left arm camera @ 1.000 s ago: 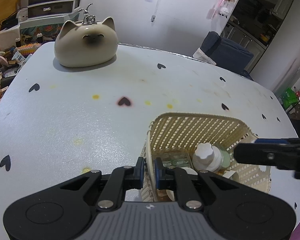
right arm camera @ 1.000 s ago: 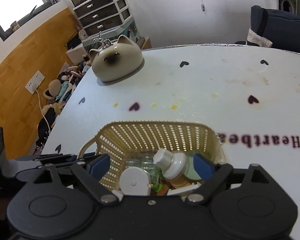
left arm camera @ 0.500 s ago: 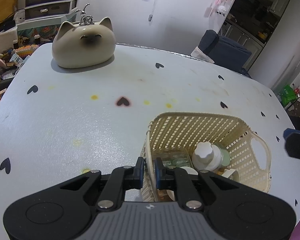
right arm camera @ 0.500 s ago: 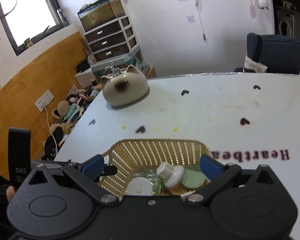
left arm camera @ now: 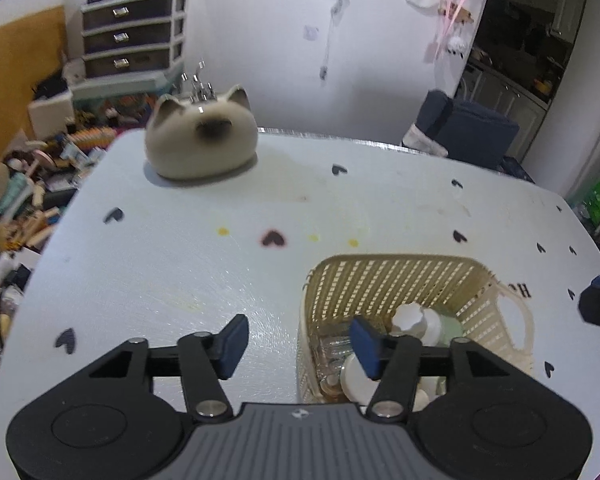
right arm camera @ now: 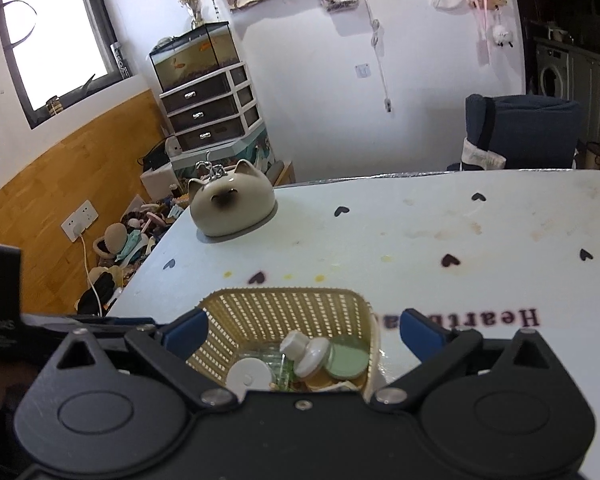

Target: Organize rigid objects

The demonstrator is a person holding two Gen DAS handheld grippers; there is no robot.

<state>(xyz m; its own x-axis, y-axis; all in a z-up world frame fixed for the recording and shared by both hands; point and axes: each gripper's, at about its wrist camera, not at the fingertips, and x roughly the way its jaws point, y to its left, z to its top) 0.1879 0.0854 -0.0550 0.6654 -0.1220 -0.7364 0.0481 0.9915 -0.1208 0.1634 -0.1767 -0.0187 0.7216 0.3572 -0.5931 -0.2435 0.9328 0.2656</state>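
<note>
Jaws: both spread, empty; basket (left arm camera: 384, 280) wall between left jaws; below right jaws

A cat-shaped ceramic ornament (left arm camera: 202, 142) sits at the heart-printed table's (left arm camera: 160, 264) far corner, drawers (right arm camera: 212, 114) beyond.

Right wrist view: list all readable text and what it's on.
"Heart...": dark print on the tablecloth, reads upside down, at; its remaining letters are hidden behind the right gripper and the basket.
White marking on the black strap at the left edge: too blurred to read.
Nothing else legible.
</note>
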